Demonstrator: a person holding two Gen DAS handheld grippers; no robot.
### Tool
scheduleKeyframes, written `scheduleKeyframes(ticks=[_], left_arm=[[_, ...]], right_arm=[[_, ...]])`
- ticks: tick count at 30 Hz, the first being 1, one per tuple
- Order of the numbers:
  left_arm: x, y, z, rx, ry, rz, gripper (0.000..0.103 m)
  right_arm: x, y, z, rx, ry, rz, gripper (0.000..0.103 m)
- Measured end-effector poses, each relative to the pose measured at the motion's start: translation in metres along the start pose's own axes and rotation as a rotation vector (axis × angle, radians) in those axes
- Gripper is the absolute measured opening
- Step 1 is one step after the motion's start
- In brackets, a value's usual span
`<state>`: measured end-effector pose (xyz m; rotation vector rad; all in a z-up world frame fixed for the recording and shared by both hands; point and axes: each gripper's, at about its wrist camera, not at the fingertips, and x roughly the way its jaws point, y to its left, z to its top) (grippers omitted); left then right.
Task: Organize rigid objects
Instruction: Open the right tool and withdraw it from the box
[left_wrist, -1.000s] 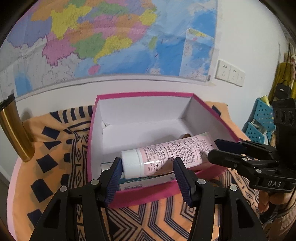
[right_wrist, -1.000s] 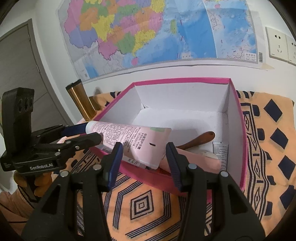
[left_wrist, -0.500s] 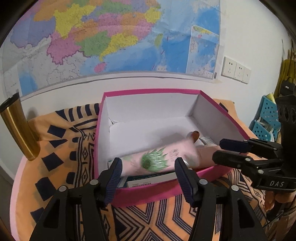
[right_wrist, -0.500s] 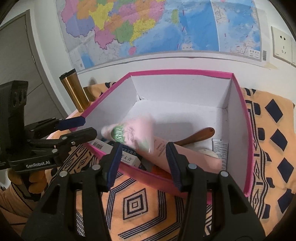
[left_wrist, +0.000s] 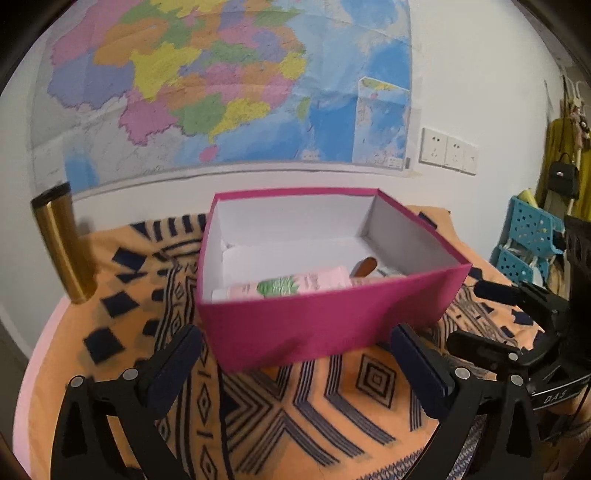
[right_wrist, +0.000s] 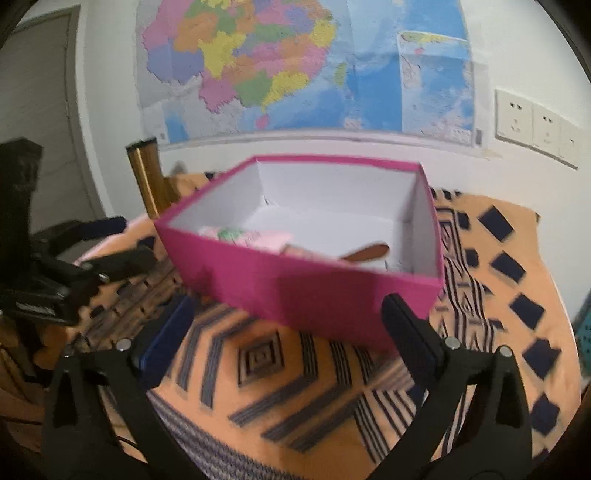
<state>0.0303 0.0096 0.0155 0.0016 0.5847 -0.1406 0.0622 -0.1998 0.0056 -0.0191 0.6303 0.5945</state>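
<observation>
Pink tube (left_wrist: 295, 286) in box (left_wrist: 332, 325), beyond opening left gripper (left_wrist: 295, 363) (empty).

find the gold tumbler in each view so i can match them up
Left wrist view: the gold tumbler stands at the far left edge, on the cloth left of the pink box.
Right wrist view: the tumbler stands upper left of centre, behind the box's left corner.
Shared landmark: the wall map above the box.
</observation>
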Motion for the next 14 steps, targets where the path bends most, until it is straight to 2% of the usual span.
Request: scheduleKeyframes(ticks=[8,14], left_arm=[[0.0,-0.002,-0.026,-0.026,0.052,0.062,0.103],[-0.004,-0.007,-0.033,-0.004,0.048,0.096,0.103]], right_arm=[[0.003,-0.002,-0.022,0.055,0.034,-0.03,0.102],[0.002,0.003,-0.033,0.062,0.052,-0.024,0.102]])
